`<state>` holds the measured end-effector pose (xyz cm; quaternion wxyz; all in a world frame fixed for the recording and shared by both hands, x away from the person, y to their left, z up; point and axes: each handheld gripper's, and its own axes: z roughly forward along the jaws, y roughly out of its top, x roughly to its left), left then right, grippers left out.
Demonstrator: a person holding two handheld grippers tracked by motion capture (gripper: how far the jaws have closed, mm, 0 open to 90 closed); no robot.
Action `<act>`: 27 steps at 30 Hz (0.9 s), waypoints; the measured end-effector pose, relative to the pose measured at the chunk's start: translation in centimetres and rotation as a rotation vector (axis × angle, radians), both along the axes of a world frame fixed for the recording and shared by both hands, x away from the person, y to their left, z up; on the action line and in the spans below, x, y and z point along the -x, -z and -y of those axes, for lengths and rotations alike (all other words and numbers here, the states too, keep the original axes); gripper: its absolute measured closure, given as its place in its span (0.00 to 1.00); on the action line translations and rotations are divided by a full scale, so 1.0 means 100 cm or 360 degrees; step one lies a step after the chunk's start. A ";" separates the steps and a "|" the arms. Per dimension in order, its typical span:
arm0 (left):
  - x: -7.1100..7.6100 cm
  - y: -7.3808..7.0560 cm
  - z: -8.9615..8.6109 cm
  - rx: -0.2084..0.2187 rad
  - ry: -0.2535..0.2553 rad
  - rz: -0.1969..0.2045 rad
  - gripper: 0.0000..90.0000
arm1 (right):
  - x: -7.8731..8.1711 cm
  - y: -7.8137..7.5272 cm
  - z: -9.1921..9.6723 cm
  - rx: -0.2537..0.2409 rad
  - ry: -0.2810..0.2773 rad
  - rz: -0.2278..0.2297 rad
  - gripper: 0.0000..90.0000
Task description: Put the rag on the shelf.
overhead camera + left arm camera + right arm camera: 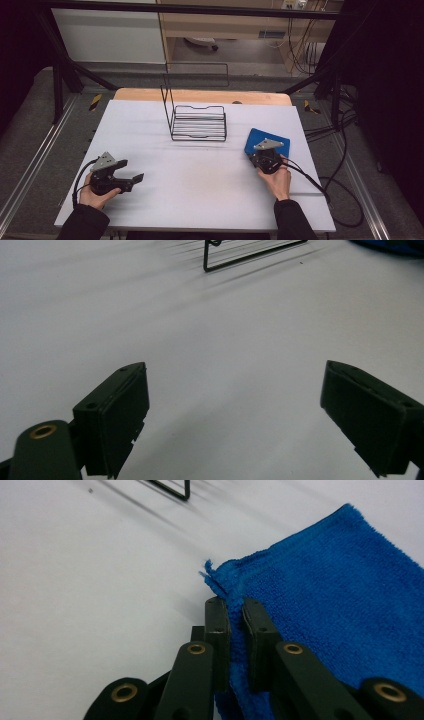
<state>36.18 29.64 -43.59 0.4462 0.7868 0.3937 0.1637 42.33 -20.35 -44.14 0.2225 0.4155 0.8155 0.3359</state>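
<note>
Pinching the near corner of the blue towel (320, 580), the right tool (235, 605) has its jaws closed on the hem, probably to lift or fold it. The towel lies flat just right of the wire rack (199, 122). Well left of the rack, the left tool (131, 176) waits open and empty above the white surface (200, 190). Beyond the rack stand dark frame posts and cables.

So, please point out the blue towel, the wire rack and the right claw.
blue towel (340, 600): right gripper view, middle of the cloth.
wire rack (199, 123): high view, its base.
right claw (235, 611): right gripper view, between fingertips.
</note>
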 end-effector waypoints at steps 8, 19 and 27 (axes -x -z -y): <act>0.000 0.000 0.000 0.0000 -0.0004 -0.0002 0.14 | 0.008 -0.014 -0.001 -0.0134 -0.0050 0.0013 0.93; 0.000 0.000 0.000 -0.0008 -0.0006 -0.0002 0.13 | 0.027 -0.022 -0.028 -0.0245 -0.0215 -0.0069 0.92; 0.000 0.000 0.001 -0.0012 -0.0006 -0.0005 0.12 | 0.041 -0.022 -0.051 -0.0290 -0.0331 -0.0127 0.92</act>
